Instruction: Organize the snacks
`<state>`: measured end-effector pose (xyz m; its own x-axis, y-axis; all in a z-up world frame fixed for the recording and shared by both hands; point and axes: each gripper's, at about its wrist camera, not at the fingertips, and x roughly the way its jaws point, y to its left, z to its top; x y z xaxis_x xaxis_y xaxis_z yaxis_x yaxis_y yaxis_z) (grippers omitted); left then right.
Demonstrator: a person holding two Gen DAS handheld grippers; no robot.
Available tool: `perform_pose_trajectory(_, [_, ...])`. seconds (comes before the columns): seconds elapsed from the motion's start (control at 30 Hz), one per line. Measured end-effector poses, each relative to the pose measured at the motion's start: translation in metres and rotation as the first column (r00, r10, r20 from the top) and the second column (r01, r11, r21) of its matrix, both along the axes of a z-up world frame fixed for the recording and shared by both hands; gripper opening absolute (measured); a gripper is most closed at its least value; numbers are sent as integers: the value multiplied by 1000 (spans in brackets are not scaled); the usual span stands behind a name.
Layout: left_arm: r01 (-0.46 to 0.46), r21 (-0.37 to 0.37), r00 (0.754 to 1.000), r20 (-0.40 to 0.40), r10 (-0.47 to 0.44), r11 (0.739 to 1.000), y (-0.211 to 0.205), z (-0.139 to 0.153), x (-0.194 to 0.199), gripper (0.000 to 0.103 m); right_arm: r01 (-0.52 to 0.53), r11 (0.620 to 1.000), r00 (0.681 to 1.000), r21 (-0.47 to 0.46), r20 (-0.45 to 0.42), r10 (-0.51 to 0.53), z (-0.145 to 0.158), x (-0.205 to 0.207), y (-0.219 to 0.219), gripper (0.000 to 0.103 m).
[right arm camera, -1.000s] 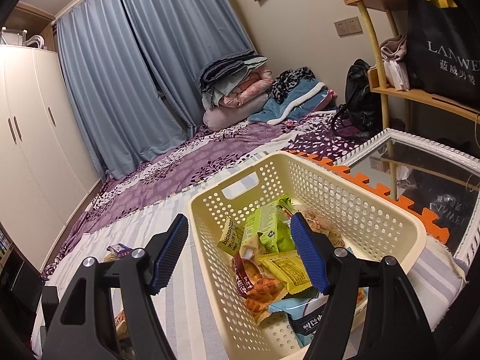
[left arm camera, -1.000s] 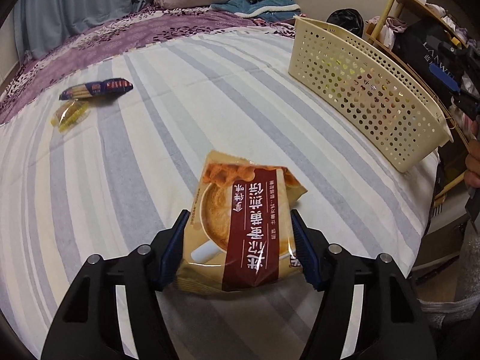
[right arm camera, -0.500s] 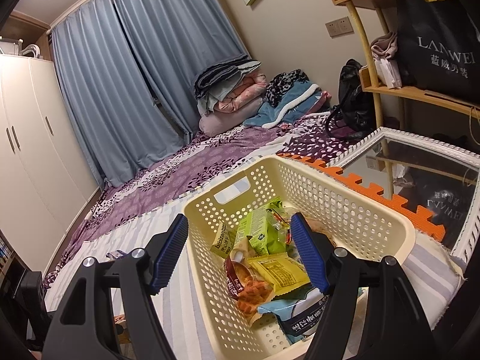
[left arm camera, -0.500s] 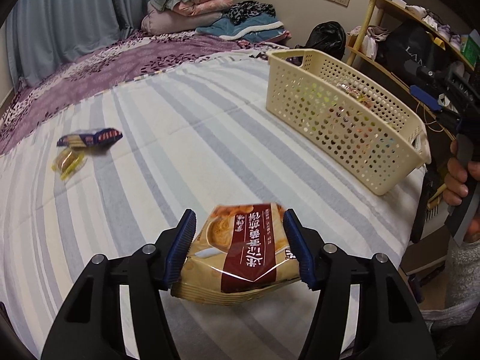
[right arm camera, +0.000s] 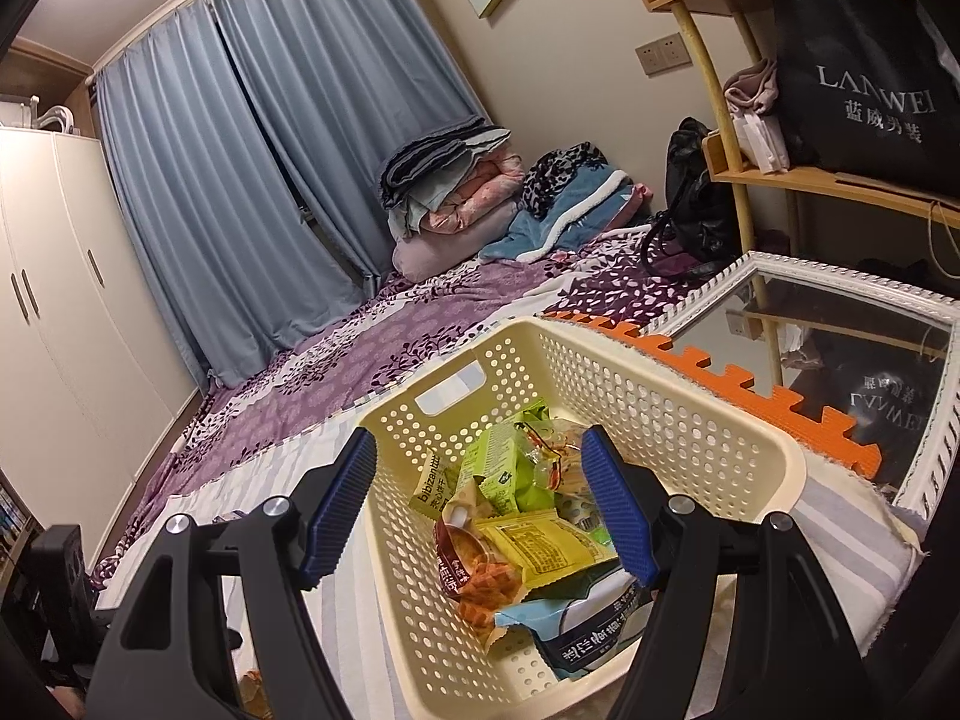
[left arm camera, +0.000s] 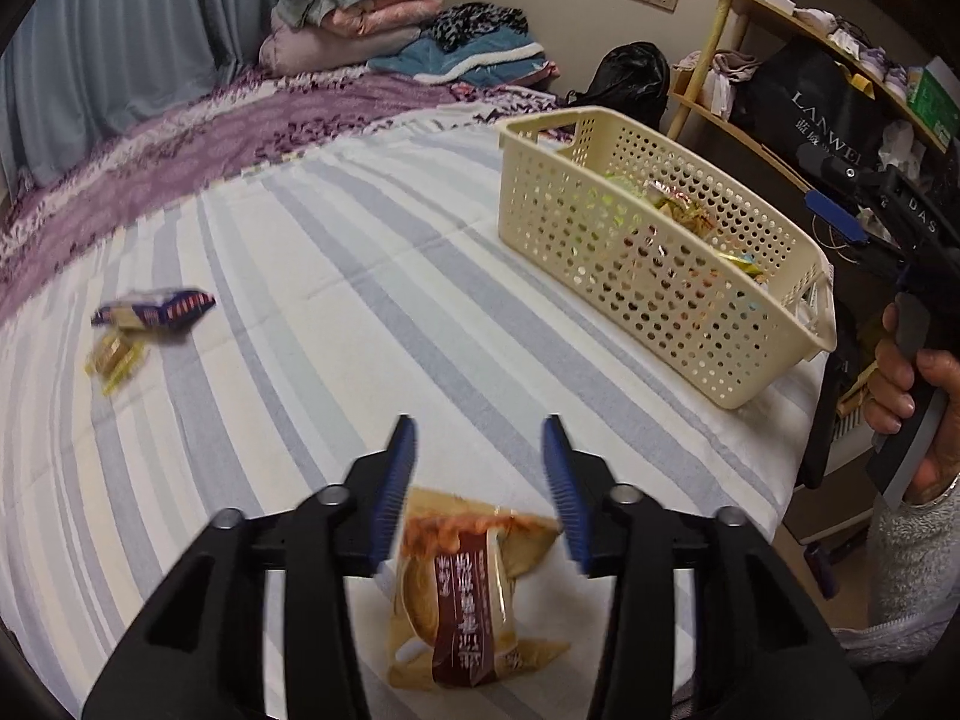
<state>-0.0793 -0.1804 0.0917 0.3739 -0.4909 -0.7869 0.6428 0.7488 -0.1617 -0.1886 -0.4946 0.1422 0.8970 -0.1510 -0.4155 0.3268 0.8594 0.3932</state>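
A: What does the left gripper (left arm camera: 480, 474) hold?

B: Its blue fingers (left arm camera: 393, 495) stand partly apart. The tan snack packet with a dark red band (left arm camera: 465, 591) is between them, low near their base; it is blurred, and I cannot tell if the pads press it.

A: And the right gripper (right arm camera: 480, 510)?

B: It is half wide and holds nothing. It hangs above the cream perforated plastic basket (right arm camera: 708, 438), which has many packets inside.

A: What remains outside?

B: On the blue-and-white striped cloth (left arm camera: 336, 276), well apart from the basket, lie a dark blue packet (left arm camera: 156, 312) and, just beside it, a small yellow packet (left arm camera: 114, 360).
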Motion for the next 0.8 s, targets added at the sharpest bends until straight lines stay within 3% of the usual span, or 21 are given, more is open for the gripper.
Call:
perform_pose_trajectory(0.07, [-6, 3, 1000, -13, 6, 1000, 5, -6, -3, 75, 4, 1000, 1000, 5, 3, -4, 0, -1, -2, 71])
perform_pose_trajectory(0.2, [18, 18, 998, -53, -17, 1000, 12, -17, -11, 84, -1, 1000, 1000, 11, 5, 0, 0, -1, -2, 71])
perform_pose_trajectory(0.5, [34, 83, 986, -166, -20, 996, 15, -62, -13, 84, -13, 1000, 1000, -4, 16, 13, 6, -1, 4, 71])
perform_pose_trajectory(0.57, [42, 100, 991, -134, -28, 994, 14, -65, -19, 84, -6, 1000, 1000, -4, 18, 6, 7, -2, 2, 71])
perform_pose_trajectory(0.67, [45, 94, 992, -118, -33, 995, 13, -60, -22, 68, -2, 1000, 1000, -4, 22, 2, 8, -3, 2, 71])
perform_pose_trajectory(0.8, [26, 75, 996, -84, -20, 997, 12, -47, -19, 64, -4, 1000, 1000, -6, 26, 4, 7, -3, 3, 71])
